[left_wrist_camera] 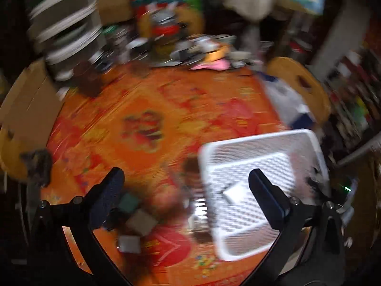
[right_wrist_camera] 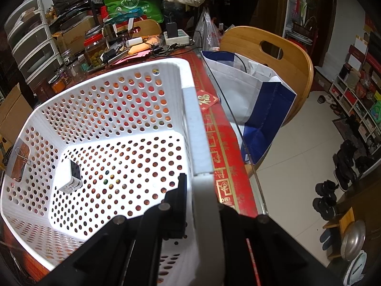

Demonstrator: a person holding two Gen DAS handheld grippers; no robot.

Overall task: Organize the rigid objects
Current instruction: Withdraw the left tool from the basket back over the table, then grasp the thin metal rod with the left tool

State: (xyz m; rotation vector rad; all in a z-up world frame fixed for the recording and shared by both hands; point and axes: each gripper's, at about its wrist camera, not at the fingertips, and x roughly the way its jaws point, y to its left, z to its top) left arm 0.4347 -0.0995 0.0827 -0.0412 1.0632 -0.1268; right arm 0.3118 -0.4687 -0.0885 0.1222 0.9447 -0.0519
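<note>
A lived-in home: wooden chair (right_wrist_camera: 269,54) at a bench (right_wrist_camera: 223,157) with a red cloth, food jars (right_wrist_camera: 95,50), shoes (right_wrist_camera: 326,205) on the tiled floor (right_wrist_camera: 293,166), packed shelves (right_wrist_camera: 359,104).

we see the left view smeared: small blocks (left_wrist_camera: 140,221) on the tabletop (left_wrist_camera: 147,109) stay unreadable; basket (right_wrist_camera: 197,128) rim hides the right claw's (right_wrist_camera: 202,205) tips.
</note>
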